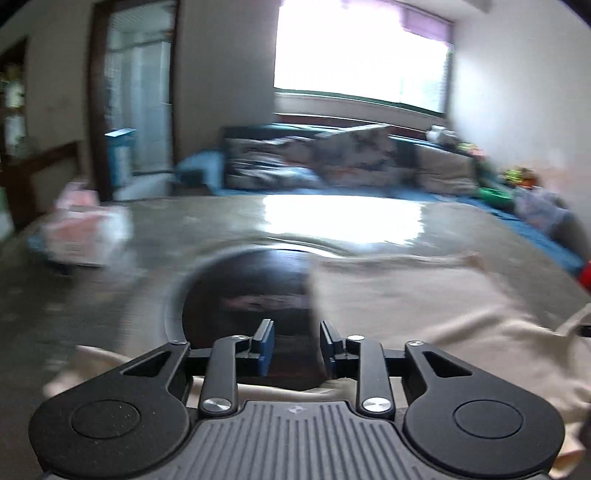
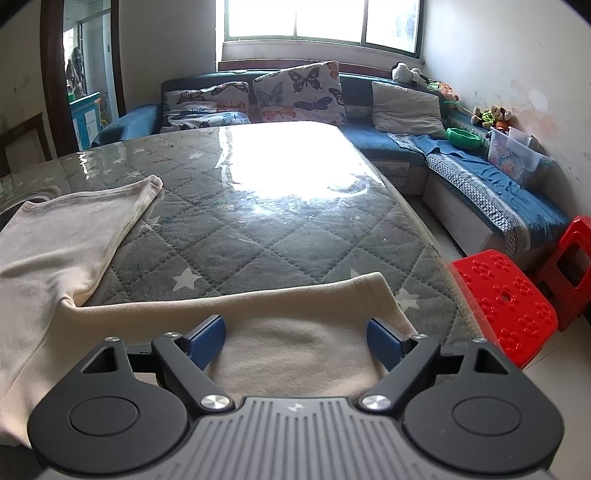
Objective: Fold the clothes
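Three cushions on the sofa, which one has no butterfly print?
The plain grey cushion, rightmost of the three near the sofa's corner. The other two cushions, left of it, carry butterflies.

A quilted grey star-patterned table cover (image 2: 236,229) under clear plastic carries a spread cream garment (image 2: 55,236)

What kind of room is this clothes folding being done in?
Most likely a home living room: a blue corner sofa with butterfly cushions under the window, stuffed toys along its back, and a quilted table cover.
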`<action>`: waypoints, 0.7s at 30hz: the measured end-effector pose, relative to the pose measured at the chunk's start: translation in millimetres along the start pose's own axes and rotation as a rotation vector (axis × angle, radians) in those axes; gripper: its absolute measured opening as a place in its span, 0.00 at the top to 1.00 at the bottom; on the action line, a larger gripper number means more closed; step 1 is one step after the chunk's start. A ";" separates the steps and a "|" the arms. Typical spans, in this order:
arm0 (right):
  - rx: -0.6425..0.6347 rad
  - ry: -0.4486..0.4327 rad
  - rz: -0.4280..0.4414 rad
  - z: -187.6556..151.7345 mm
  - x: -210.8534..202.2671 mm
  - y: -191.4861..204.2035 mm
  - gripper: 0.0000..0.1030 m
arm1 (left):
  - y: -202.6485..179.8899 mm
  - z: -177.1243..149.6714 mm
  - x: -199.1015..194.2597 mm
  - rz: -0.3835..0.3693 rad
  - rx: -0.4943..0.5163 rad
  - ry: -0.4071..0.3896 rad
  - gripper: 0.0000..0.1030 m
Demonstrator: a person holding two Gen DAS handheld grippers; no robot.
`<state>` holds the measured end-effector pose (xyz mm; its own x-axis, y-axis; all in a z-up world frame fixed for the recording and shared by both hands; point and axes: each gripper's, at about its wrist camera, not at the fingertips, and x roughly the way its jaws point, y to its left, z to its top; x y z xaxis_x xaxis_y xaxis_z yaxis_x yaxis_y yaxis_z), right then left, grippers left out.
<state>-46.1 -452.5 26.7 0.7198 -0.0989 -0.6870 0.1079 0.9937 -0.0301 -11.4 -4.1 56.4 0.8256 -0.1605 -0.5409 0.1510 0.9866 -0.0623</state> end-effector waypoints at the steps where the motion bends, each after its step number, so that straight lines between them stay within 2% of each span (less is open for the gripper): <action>1: 0.000 -0.001 0.001 -0.2 0.0 0.0 0.16 | -8.8 -1.9 4.4 -0.027 0.009 0.007 0.74; 5: 0.002 -0.003 0.004 -0.8 0.2 -0.7 0.16 | -24.9 -7.0 23.5 -0.059 0.011 0.048 0.76; 12: 0.005 -0.008 0.008 -1.7 0.5 -1.4 0.15 | -10.7 -18.1 44.4 0.000 -0.031 0.116 0.76; 16: 0.005 -0.010 0.009 -1.7 -0.1 -1.5 0.15 | -9.3 -19.7 43.9 0.015 -0.031 0.118 0.76; 21: 0.000 -0.008 0.007 -0.4 -0.3 0.1 0.15 | -23.2 -11.9 38.7 0.018 0.017 0.075 0.75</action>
<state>-46.7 -452.4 26.6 0.7262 -0.0926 -0.6812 0.1032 0.9943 -0.0253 10.6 -32.8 26.9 0.7855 -0.1392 -0.6030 0.1459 0.9886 -0.0382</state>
